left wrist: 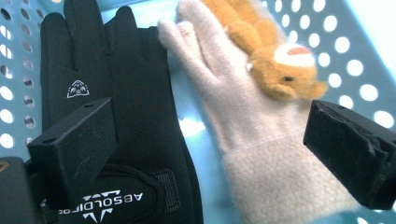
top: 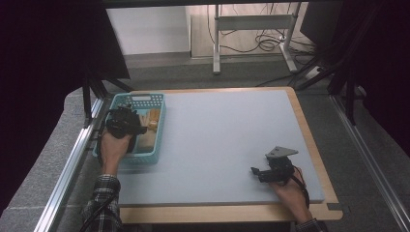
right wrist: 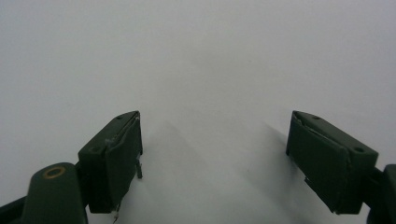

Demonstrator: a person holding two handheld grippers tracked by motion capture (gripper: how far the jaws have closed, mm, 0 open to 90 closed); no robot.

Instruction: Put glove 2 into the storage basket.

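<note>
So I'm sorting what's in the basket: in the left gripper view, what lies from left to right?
Basket wall with holes → black glove → beige fleece glove → orange plush toy, lying partly on the beige glove's upper part.

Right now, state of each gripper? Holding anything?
Left gripper: open, holding nothing, over the black glove and beige glove in the basket.
Right gripper: open, holding nothing, over the table.
</note>
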